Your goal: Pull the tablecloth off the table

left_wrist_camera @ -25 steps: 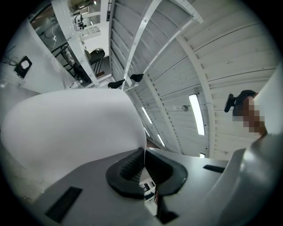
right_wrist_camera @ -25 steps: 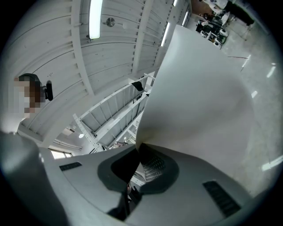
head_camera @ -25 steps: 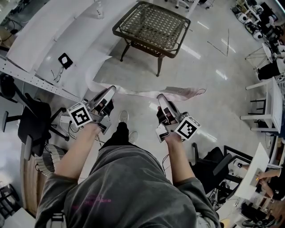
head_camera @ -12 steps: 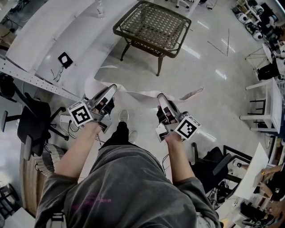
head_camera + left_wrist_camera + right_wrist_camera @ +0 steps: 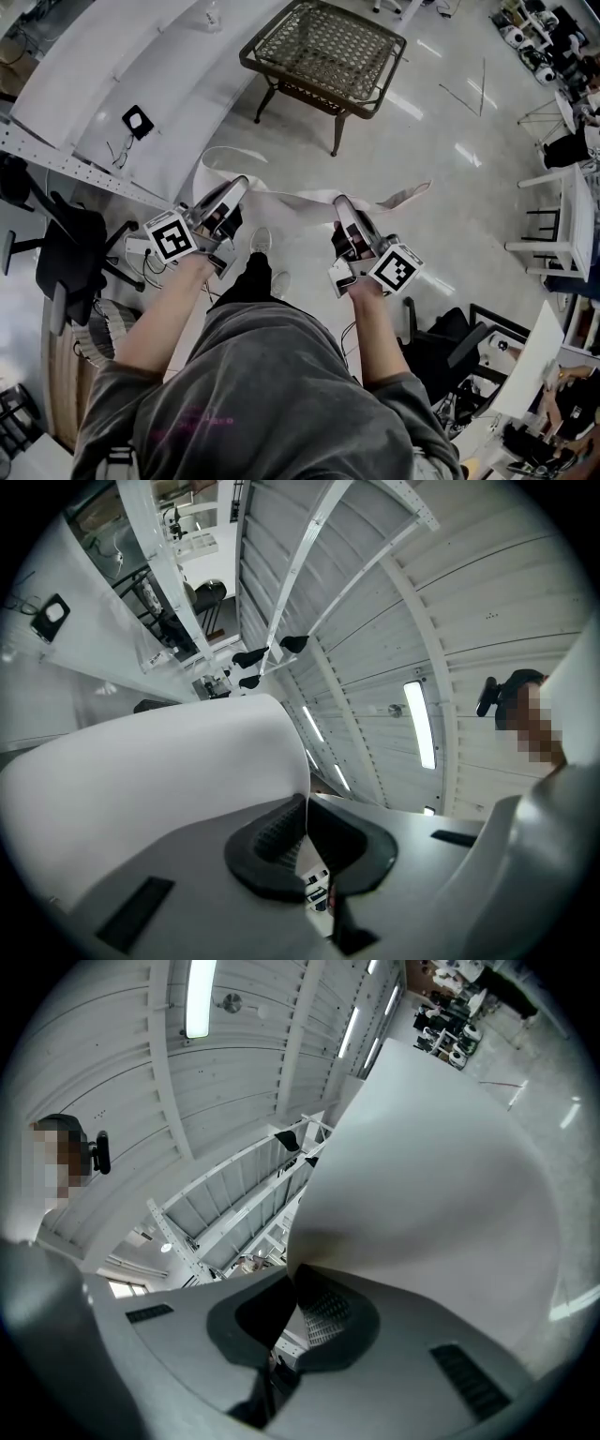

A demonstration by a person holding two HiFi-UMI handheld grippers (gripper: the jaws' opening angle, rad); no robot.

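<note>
The white tablecloth (image 5: 281, 198) is off the table and trails over the floor as a narrow, crumpled strip between my two grippers. The table (image 5: 323, 39), with a woven wicker top on a dark frame, stands bare beyond it. My left gripper (image 5: 234, 188) is shut on one edge of the cloth, and my right gripper (image 5: 342, 205) is shut on the other. Seen from the left gripper (image 5: 305, 808), the cloth (image 5: 141, 771) billows out to the left. From the right gripper (image 5: 292, 1274), the cloth (image 5: 441, 1176) rises up and to the right.
A long white bench (image 5: 94, 66) carrying a small black device (image 5: 137, 122) runs along the upper left. A black office chair (image 5: 66, 253) is at my left and another chair (image 5: 450, 347) at my lower right. A white table (image 5: 574, 216) stands at the far right.
The cloth has drawn in from a wide spread sheet to a narrower strip near my grippers. In the left gripper view it has sagged lower. Both grippers have stayed shut on it.
</note>
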